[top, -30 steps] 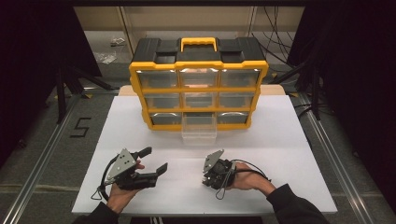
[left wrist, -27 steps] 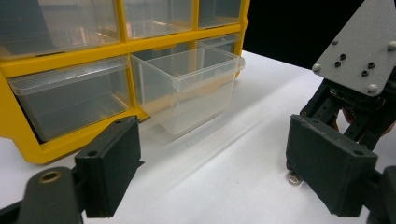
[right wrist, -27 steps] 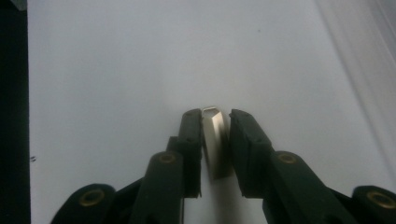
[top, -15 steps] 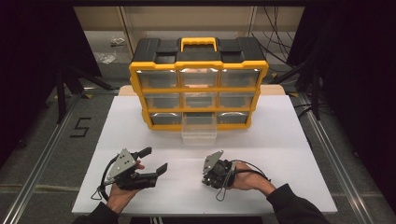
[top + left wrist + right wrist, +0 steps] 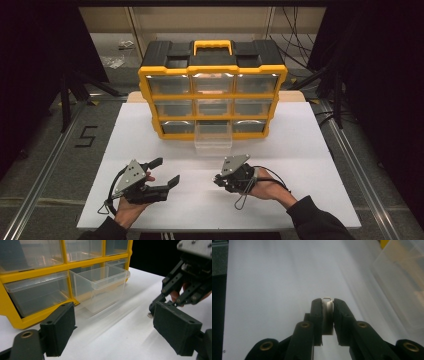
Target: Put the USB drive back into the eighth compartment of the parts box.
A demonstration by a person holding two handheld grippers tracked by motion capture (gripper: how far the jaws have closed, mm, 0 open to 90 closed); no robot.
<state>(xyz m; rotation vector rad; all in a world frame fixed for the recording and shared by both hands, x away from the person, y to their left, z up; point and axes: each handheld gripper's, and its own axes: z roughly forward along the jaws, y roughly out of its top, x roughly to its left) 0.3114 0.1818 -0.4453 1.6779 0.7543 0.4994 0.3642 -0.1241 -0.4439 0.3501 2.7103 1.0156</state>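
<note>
Since the right tool [image 5: 327,305] pinches a small, light, stiff metal piece [image 5: 327,299] near the surface's [image 5: 310,150] front edge, grip its flat sides; the left tool [image 5: 113,330] gapes wide.

The organizer [image 5: 212,90] has a yellow frame, a black top and a yellow handle [image 5: 212,46]; its drawers are clear plastic, as is the pulled-out drawer [image 5: 213,137]. The tabletop [image 5: 310,150] is plain white. Both grippers, left [image 5: 162,172] and right [image 5: 218,178], are black with grey plates. The right gripper's jaws hold a small silvery-white piece [image 5: 327,307]. The floor is grey, marked with a black "5" [image 5: 86,136].
</note>
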